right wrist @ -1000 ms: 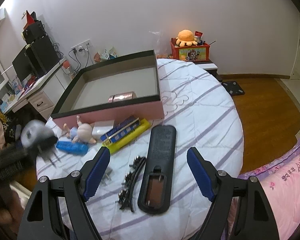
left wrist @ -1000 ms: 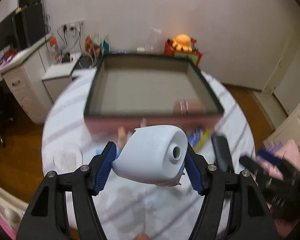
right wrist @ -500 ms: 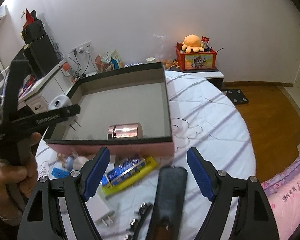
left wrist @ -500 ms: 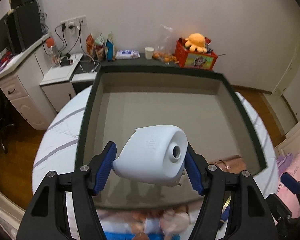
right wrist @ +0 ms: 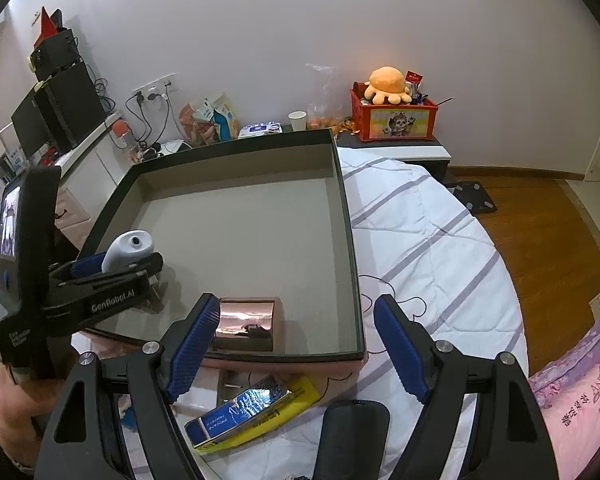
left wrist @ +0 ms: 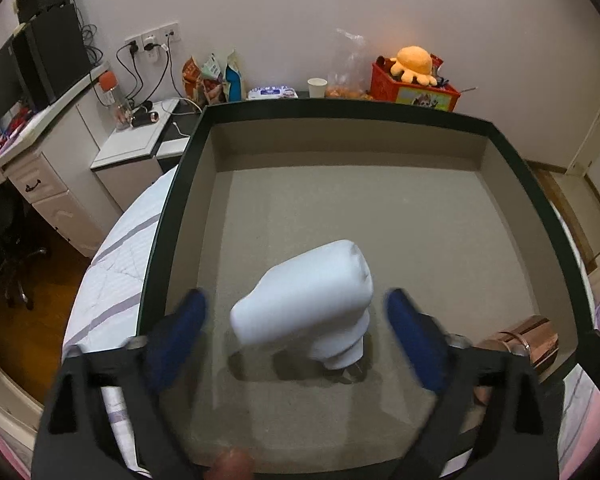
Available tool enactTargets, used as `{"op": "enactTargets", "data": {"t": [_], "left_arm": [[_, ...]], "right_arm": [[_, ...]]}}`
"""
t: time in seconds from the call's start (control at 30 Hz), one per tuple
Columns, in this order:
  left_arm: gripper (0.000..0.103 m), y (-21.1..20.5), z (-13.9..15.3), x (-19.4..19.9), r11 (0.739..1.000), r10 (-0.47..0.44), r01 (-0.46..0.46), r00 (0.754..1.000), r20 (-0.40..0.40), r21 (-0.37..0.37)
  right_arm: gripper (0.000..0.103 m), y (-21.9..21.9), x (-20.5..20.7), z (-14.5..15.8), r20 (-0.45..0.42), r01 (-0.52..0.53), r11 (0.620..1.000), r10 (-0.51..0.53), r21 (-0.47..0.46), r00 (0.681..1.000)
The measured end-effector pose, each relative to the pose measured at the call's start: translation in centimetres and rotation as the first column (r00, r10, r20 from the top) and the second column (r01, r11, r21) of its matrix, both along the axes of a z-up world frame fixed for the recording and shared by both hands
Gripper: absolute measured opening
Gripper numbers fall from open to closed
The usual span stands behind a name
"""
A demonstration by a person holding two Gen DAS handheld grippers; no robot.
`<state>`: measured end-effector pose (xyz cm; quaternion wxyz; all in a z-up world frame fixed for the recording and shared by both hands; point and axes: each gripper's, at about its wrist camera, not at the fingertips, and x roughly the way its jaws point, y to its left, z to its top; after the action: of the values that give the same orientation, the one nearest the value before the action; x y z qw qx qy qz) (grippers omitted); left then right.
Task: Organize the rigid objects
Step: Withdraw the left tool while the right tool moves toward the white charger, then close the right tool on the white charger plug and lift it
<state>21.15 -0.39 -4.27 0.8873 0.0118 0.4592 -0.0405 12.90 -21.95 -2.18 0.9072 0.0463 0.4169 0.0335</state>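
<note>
A large dark-rimmed box with a grey floor lies on the striped bed. A white plug adapter stands on the box floor between the blue pads of my left gripper, which is open and blurred, its pads clear of the adapter. The adapter also shows in the right wrist view beside the left gripper. A copper tin lies in the box's near right corner. My right gripper is open and empty above the box's front wall.
In front of the box lie a blue and yellow packet, a black remote and a white charger. A desk and nightstands with clutter stand behind. A red toy crate stands at the back right.
My left gripper moved further over the box, lowered and opened, letting go of the white adapter, which now rests on the box floor. My right gripper moved forward toward the box.
</note>
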Motion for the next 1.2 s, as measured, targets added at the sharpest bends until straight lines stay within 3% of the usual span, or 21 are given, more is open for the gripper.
{"op": "enactTargets", "data": {"t": [0.1, 0.43, 0.8, 1.03, 1.2], "left_arm": [[0.103, 0.0, 1.0, -0.8, 1.0, 0.002, -0.002, 1.0, 0.03, 0.016], [0.103, 2.1, 5.4, -8.9, 1.0, 0.019, -0.018, 0.993, 0.113, -0.007], [0.103, 5.2, 2.5, -18.7, 0.995, 0.097, -0.097, 0.995, 0.023, -0.036], [0.103, 6.9, 2.3, -20.7, 0.99, 0.133, -0.132, 0.991, 0.02, -0.044], [0.103, 7.3, 2.3, -21.0, 0.99, 0.132, -0.131, 0.991, 0.023, -0.042]], "right_arm": [[0.081, 0.0, -0.4, 0.3, 0.006, 0.004, 1.0, -0.004, -0.004, 1.0], [0.081, 0.5, -4.6, 1.7, 0.033, -0.018, 1.0, 0.018, -0.008, 0.999], [0.081, 3.7, -10.2, -2.0, -0.058, -0.161, 0.987, 0.16, -0.01, 0.985], [0.081, 7.2, -10.8, -4.7, -0.121, -0.287, 0.955, 0.278, -0.069, 0.953], [0.079, 8.2, -9.9, -7.5, -0.168, -0.305, 0.945, 0.283, -0.12, 0.944]]}}
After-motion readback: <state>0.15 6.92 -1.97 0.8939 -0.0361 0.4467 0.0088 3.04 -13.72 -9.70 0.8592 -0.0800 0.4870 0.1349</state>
